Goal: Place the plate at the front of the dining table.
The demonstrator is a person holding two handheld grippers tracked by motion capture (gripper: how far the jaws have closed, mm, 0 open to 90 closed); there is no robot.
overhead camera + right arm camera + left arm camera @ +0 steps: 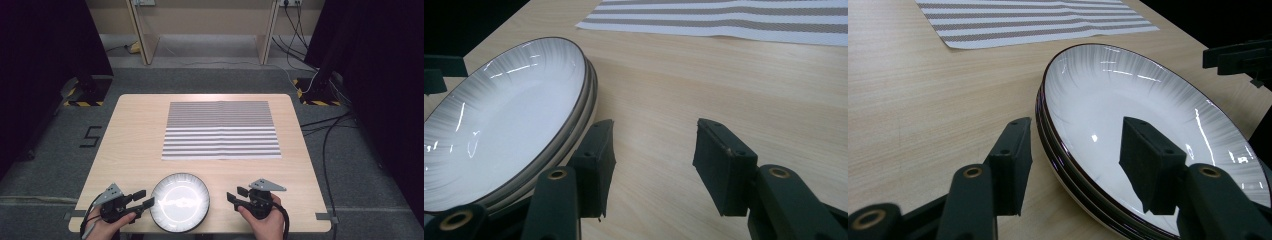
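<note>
At the near table edge sat the stack of plates, between my two hands, with the striped placemat further back on the table, well apart from the stack. My left gripper was up against the stack's left rim, jaws wide and straddling the rim in its own view: one pad outside on the table side, the other over the plate's well, neither pad pressing, so nothing was gripped. My right gripper stood just beside the right rim with its jaws equally wide and nothing but bare wood between them. I judged this a two-sided approach, so the stack could be lifted level, likely toward the mat. How many plates were in the stack was hard to tell; two or three rims showed. The stack's near edge was partly cut off at the frame bottom
</note>
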